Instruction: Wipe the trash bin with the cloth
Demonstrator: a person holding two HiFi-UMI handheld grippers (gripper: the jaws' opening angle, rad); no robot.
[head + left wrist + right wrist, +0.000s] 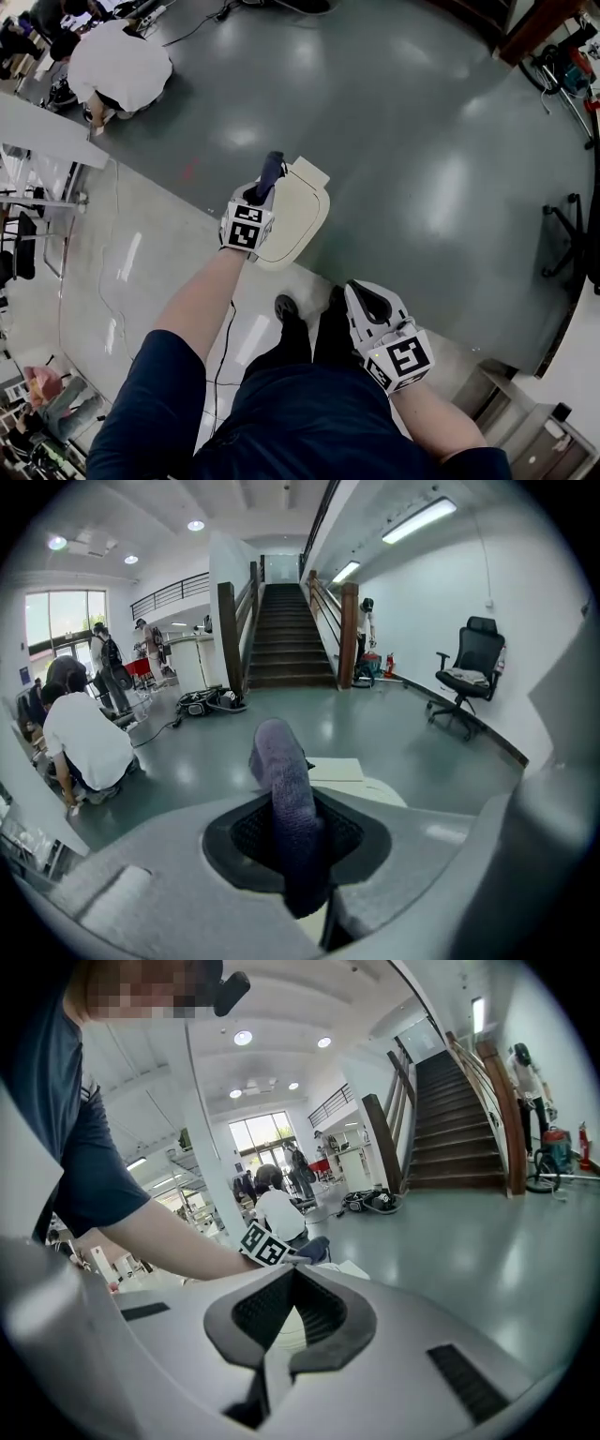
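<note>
A cream trash bin [298,214] with a flat lid stands on the grey floor in front of my feet. My left gripper [265,190] hovers over the bin's left edge, shut on a dark blue cloth [272,169] that sticks up out of the jaws. In the left gripper view the cloth [284,794] rises between the jaw pads, with the bin [361,778] just beyond. My right gripper [371,306] hangs by my right leg, away from the bin, shut on nothing. From the right gripper view I see the bin [289,1327] through the jaw gap and the cloth [316,1245].
A person in a white shirt [117,66] crouches on the floor at the upper left. A staircase [291,635] and an office chair [473,672] stand farther off. A chair base [567,234] sits at the right, and a cable [225,347] lies by my left leg.
</note>
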